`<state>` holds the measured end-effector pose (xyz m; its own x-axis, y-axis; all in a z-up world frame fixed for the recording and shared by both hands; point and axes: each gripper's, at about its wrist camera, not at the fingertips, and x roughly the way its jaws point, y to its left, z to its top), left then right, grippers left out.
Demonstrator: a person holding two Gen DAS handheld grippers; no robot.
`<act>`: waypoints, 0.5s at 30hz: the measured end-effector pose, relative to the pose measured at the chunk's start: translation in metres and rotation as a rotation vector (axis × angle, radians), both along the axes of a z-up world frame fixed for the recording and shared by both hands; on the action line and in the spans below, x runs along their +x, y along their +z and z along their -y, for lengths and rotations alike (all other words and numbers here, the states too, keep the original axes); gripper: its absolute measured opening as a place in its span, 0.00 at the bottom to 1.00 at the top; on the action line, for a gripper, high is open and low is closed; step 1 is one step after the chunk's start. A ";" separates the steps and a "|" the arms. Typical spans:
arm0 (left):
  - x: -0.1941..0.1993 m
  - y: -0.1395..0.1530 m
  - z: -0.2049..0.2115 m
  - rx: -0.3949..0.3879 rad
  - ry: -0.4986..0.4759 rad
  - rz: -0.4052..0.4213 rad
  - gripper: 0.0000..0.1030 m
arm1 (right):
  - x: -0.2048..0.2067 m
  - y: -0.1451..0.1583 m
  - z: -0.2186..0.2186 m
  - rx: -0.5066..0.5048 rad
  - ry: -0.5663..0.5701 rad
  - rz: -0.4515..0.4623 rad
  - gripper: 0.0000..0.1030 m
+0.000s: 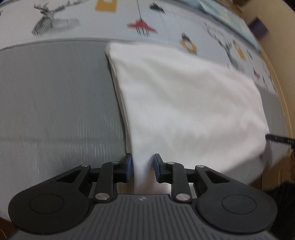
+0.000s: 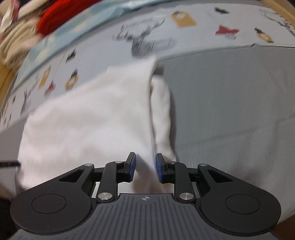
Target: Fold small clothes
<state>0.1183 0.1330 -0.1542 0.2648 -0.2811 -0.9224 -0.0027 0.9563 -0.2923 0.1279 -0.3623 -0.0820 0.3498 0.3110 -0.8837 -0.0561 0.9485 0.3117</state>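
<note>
A white garment (image 1: 184, 103) lies partly lifted over a grey cloth surface (image 1: 55, 103). My left gripper (image 1: 142, 169) is shut on its near left corner, the fabric bunched between the blue pads. In the right wrist view the same white garment (image 2: 88, 118) shows, with a folded strip along its right side. My right gripper (image 2: 145, 169) is shut on the near right corner of the garment. Both frames are blurred by motion. The tip of the right gripper (image 1: 280, 139) shows at the right edge of the left wrist view.
A pale sheet printed with deer and lamps (image 1: 147, 22) lies beyond the grey cloth. A red item (image 2: 60, 16) and mixed clothes (image 2: 16, 42) sit at the far left in the right wrist view. A wooden edge (image 1: 276, 73) runs along the right.
</note>
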 end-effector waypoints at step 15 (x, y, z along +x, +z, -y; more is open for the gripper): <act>-0.045 -0.001 -0.011 0.052 -0.011 -0.011 0.04 | -0.048 0.018 0.021 0.010 -0.125 0.023 0.02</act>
